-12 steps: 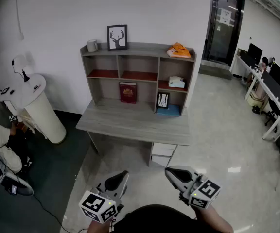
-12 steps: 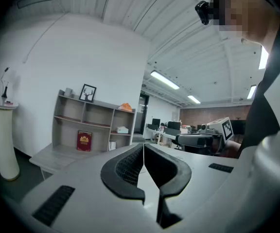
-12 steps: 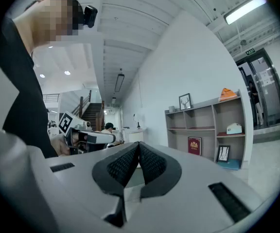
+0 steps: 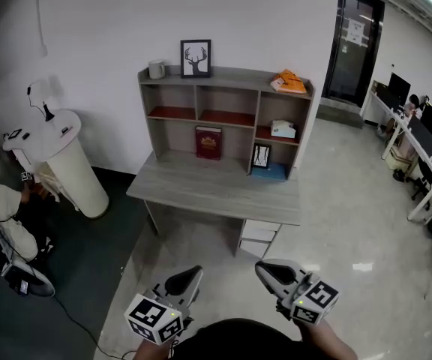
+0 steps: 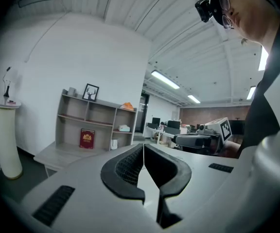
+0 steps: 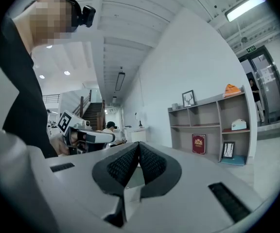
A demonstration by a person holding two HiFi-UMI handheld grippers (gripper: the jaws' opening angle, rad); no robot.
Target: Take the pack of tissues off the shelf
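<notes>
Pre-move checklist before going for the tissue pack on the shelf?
1. Tissue pack located: ok, in the right middle compartment of the shelf.
2. Left gripper empty: ok, shut on nothing.
3. Right gripper empty: ok, shut on nothing.
4. Jaws ready to grasp: not ok, both shut.
5. Close enough to the shelf: not ok, floor lies between both grippers and the desk.

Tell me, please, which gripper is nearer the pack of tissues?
Right. The right gripper lines up with the pack of tissues, far off; the left gripper is further left.
</notes>
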